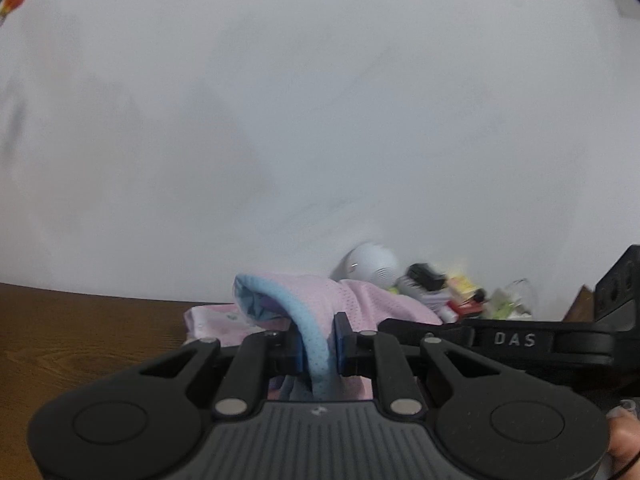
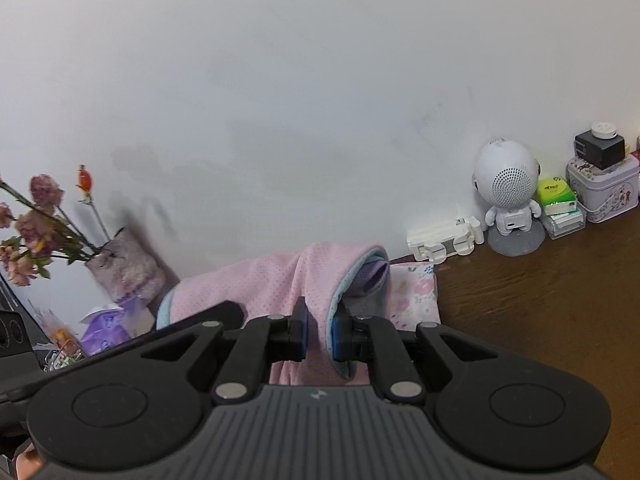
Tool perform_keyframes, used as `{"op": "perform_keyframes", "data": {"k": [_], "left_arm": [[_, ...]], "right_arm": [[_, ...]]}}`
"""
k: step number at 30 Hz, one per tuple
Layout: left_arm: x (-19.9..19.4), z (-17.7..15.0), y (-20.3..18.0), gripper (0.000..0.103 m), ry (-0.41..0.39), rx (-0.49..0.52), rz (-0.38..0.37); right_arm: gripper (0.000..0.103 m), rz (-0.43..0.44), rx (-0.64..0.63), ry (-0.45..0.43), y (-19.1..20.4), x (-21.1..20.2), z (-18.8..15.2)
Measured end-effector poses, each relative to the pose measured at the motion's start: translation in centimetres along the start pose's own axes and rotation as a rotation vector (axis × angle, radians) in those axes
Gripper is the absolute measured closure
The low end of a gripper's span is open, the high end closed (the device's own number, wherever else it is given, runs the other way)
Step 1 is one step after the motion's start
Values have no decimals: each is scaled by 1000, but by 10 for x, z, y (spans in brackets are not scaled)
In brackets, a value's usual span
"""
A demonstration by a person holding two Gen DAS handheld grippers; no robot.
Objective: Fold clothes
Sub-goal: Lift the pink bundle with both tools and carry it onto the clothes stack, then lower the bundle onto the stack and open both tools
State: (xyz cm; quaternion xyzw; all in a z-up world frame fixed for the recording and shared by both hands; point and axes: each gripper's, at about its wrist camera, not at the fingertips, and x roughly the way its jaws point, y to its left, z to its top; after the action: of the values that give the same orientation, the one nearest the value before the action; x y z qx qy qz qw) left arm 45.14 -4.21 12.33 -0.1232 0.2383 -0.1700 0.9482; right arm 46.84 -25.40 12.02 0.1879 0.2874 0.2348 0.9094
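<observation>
Pink garment (image 1: 352, 300): blue-trimmed edge pinched by left gripper (image 1: 319, 350) and right gripper (image 2: 320, 334), lifted at twelve o'clock. Fold unfinished; laying down remains.

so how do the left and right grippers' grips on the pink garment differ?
The left gripper pinches the pink garment on its blue-trimmed edge, which runs between the pads; the right gripper pinches mostly pink mesh, with the trim against one pad only. Left view is motion-blurred; right view is sharp. Both are shut on the same garment, lifted off the table.
</observation>
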Motion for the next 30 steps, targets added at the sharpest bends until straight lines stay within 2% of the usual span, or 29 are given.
{"op": "perform_keyframes", "data": {"k": [9, 17, 20, 28, 30], "left_arm": [[33, 5, 22, 90, 25, -32, 2], [42, 11, 37, 88, 42, -59, 14], [49, 11, 40, 85, 49, -70, 20], [53, 7, 45, 84, 52, -88, 19], [54, 6, 45, 80, 52, -92, 20]], "right_arm": [[93, -15, 39, 23, -25, 43, -4], [93, -12, 21, 12, -22, 53, -7], [93, -22, 11, 11, -21, 58, -9], [93, -51, -19, -1, -21, 67, -7], [93, -58, -21, -4, -22, 68, -6]]}}
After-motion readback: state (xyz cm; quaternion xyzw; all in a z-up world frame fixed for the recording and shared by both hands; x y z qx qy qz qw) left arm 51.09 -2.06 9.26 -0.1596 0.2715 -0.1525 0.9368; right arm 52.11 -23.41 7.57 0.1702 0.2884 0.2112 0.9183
